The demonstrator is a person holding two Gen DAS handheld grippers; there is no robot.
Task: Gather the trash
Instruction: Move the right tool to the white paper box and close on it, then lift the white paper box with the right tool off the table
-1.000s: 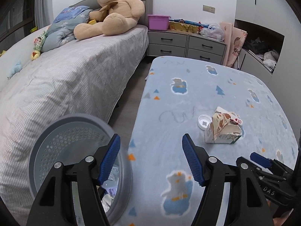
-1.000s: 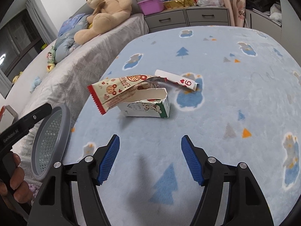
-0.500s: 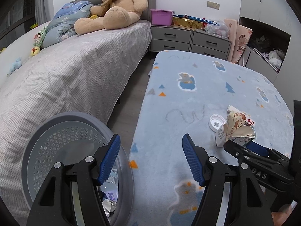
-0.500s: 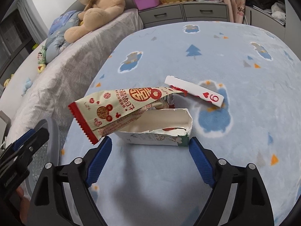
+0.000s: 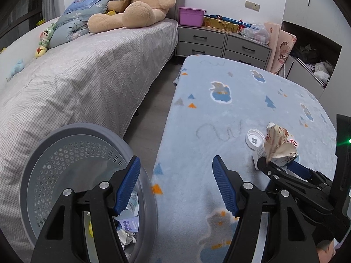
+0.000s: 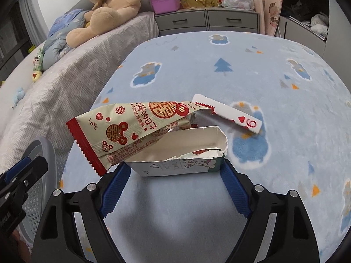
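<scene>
We held the right gripper (image 6: 173, 173) spread wide around the torn carton (image 6: 177, 151), wrapper (image 6: 131, 127) at its 10 o'clock, the left gripper (image 5: 175, 184) released beside the bin (image 5: 65, 153).

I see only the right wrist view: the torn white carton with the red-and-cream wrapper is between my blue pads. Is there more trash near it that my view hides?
Observer: Yes. A small round white plastic cap lies on the blue patterned blanket, right beside the torn white carton.
Operator: Is something inside the basket?
Observer: The grey perforated plastic basket holds crumpled paper and a purple-printed packet at its bottom.
Operator: And the left hand-held gripper?
Observer: The left hand-held gripper is open and holds nothing; it hangs by the basket's rim, at the blanket's edge.
</scene>
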